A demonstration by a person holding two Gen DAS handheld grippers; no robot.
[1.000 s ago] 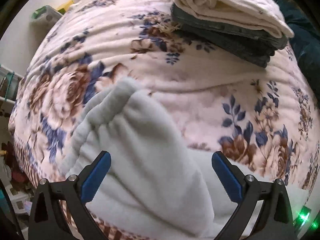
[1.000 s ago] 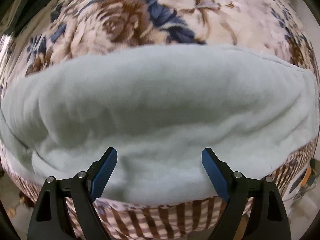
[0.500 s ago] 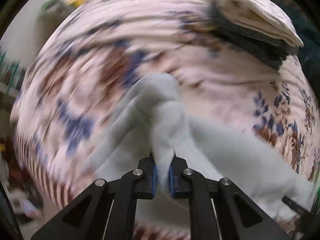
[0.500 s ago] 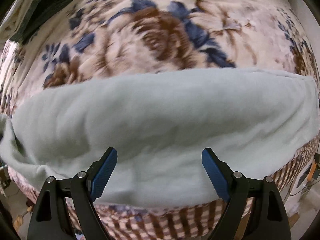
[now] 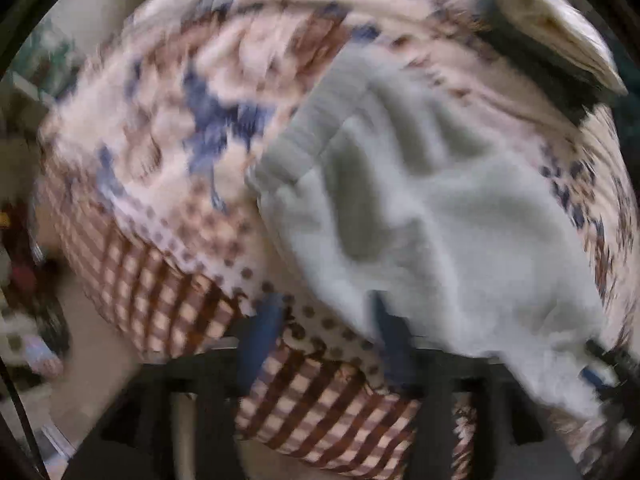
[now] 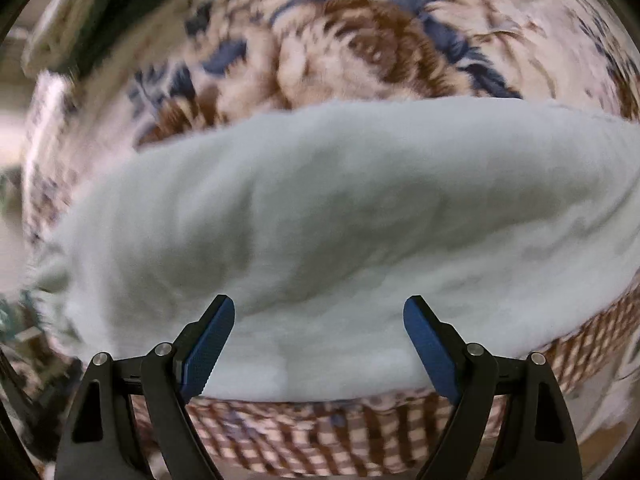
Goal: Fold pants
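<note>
The left tool (image 5: 324, 344) has just been opened, nothing between its blurred jaws. The right tool (image 6: 319, 344) is held wide, empty. The pale pants (image 6: 340, 232) are spread at twelve o'clock, beside the bed (image 6: 360, 60) edge.

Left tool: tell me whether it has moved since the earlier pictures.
Yes. The left tool has slid toward the quilt's checked edge, away from the folded stack. Its jaws have just been opening, and the pale pants are released.

Pale grey-blue pants (image 6: 340, 220) on a floral bedspread (image 6: 360, 52) (brown-checked border).
</note>
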